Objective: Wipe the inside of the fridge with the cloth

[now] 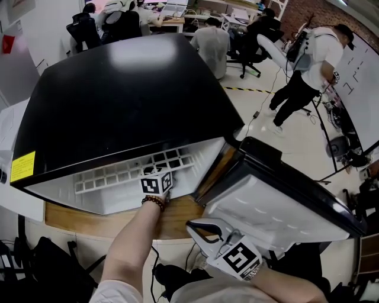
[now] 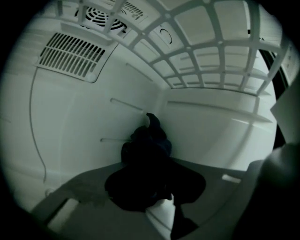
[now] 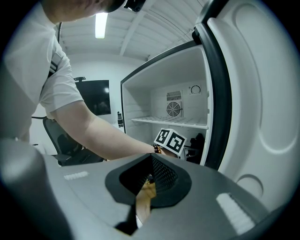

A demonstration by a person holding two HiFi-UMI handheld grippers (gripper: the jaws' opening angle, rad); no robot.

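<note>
1. Currently, your left gripper [image 2: 157,199] is clenched on the cloth [image 2: 146,157], a dark bunch that rises from between the jaws and fills the middle of the left gripper view.
2. The cloth sits inside the fridge [image 1: 118,100], up towards the corner where two white inner walls meet. Whether it touches those walls cannot be told.
3. Your right gripper [image 3: 147,182] has its jaws together with nothing between them. It is held outside the cabinet, beside the open door [image 1: 284,207].
4. Surroundings of the left gripper: a white wire shelf [image 2: 211,42] runs overhead, with a slotted vent [image 2: 70,54] and a round fan grille [image 2: 101,11] on the wall to the left.
5. Obstructions: in the head view the black top of the fridge and the wire shelf [image 1: 130,170] cover the left jaws and the cloth. Only the marker cube [image 1: 157,181] and your wrist with a bead bracelet [image 1: 154,202] show.
6. View differences:
   - The right gripper view alone shows the cabinet from the front, with your forearm reaching in below the shelf [image 3: 168,121] and the marker cube [image 3: 169,140].
   - The head view alone shows the wooden surface [image 1: 177,220] under the fridge, a yellow label [image 1: 22,167], and people at desks beyond.
</note>
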